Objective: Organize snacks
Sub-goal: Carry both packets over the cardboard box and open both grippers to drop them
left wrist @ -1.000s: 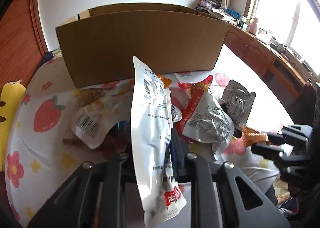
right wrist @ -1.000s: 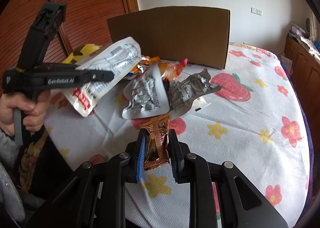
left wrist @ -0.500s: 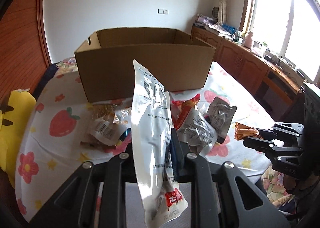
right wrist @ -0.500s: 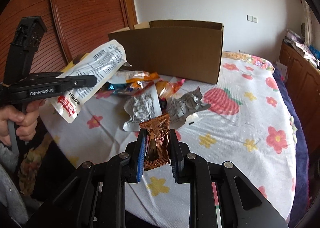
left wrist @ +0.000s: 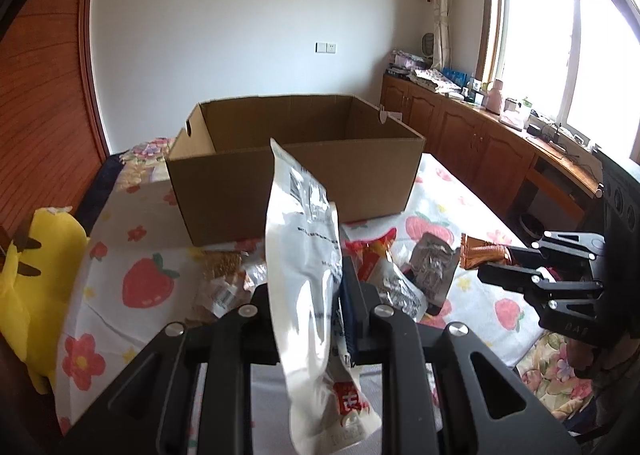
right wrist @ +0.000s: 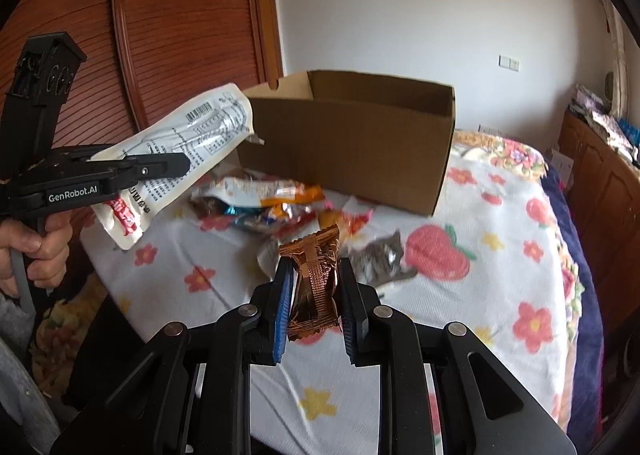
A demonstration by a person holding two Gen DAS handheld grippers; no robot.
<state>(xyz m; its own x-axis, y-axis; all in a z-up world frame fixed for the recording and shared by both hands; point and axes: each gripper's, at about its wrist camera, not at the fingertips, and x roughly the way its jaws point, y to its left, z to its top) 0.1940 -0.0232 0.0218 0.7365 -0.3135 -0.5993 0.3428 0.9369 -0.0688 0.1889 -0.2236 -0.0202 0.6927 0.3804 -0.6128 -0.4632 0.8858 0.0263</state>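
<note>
Above a bed spread with a fruit-print sheet, the left tool pinches a white snack pouch and the right tool a copper-foil wrapper, both apparently bound for the open cardboard box, where each would need lifting over the rim.

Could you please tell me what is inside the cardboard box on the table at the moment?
The cardboard box is open-topped. Only bare brown inner walls show, and no snack is visible inside. Its floor is hidden behind the near wall and the white pouch in the left gripper, so contents stay uncertain.
</note>
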